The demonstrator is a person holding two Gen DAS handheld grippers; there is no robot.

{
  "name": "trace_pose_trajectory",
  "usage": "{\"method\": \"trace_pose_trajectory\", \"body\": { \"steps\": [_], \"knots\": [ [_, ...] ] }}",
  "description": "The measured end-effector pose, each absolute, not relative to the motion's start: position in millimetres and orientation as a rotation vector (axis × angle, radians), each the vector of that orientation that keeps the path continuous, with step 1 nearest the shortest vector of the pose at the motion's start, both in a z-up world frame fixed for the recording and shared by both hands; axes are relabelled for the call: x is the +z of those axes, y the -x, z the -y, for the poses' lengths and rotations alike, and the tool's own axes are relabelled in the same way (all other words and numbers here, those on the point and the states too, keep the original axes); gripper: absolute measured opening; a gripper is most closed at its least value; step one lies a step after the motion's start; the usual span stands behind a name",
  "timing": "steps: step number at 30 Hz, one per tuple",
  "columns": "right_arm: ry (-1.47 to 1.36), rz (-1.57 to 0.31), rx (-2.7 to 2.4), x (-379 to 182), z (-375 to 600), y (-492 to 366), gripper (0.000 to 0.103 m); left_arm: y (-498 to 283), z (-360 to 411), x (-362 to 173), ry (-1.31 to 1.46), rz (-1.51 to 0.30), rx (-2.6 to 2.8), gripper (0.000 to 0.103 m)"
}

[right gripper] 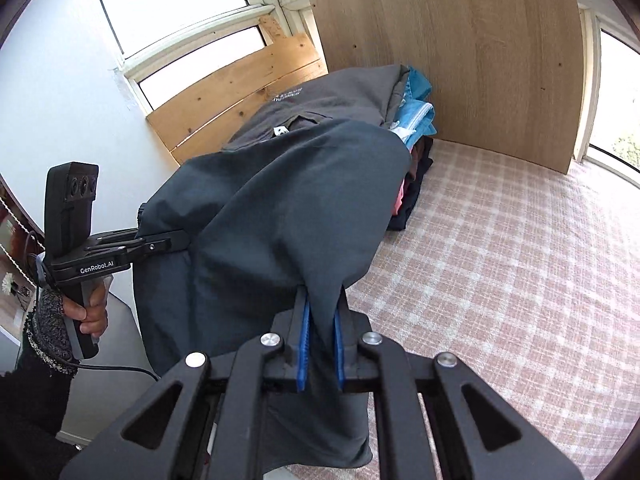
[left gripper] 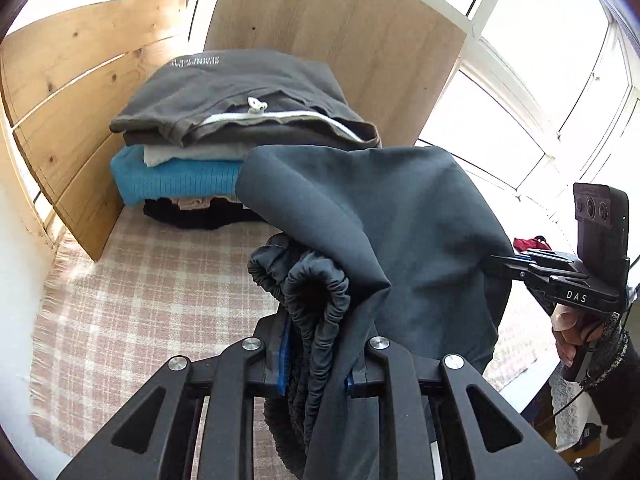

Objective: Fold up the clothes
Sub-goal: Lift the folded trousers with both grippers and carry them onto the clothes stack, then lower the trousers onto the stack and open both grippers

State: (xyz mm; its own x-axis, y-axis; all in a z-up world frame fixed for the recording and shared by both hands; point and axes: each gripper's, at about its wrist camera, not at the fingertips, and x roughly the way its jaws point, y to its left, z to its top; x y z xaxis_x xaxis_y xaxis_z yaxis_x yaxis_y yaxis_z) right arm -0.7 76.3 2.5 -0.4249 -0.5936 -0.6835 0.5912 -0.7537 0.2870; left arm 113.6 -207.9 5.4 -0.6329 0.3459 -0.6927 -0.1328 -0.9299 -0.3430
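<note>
Left gripper [left gripper: 316,360] is clamped on the gathered elastic waistband of the dark grey trousers [left gripper: 400,240], bunched between its blue pads. Right gripper [right gripper: 322,354] pinches a single fold of the same fabric. The garment hangs draped between both grippers, above the checked blanket [right gripper: 500,260] and in front of the stack of folded clothes [left gripper: 224,128] by the wooden boards [left gripper: 340,32].

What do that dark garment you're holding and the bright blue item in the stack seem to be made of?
Dark garment: probably a thin, smooth, matte woven synthetic; it drapes softly, with a gathered elastic waistband. Blue item: looks like chunky ribbed knit, wool or acrylic unclear.
</note>
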Motion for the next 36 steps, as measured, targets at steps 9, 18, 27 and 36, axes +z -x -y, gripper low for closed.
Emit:
{"method": "trace_pose_trajectory", "body": {
  "steps": [9, 18, 27, 36],
  "knots": [
    [-0.852, -0.012, -2.241, 86.4, -36.1, 60.6, 0.009, -47.9, 228.1, 105.9, 0.992, 0.183, 2.722, 0.018],
    [-0.831, 0.07, -2.269, 96.9, -5.1, 146.7, 0.009, 63.8, 264.4, 127.0, 0.969, 0.157, 2.818, 0.018],
    [-0.973, 0.092, -2.227, 33.6, 27.1, 258.2, 0.009, 164.6, 302.1, 86.4, 1.089, 0.186, 2.819, 0.018],
    [-1.129, -0.078, -2.225, -9.4, 31.9, 290.6, 0.017, 228.9, 315.4, 13.9, 1.358, 0.191, 2.838, 0.04]
  ]
}}
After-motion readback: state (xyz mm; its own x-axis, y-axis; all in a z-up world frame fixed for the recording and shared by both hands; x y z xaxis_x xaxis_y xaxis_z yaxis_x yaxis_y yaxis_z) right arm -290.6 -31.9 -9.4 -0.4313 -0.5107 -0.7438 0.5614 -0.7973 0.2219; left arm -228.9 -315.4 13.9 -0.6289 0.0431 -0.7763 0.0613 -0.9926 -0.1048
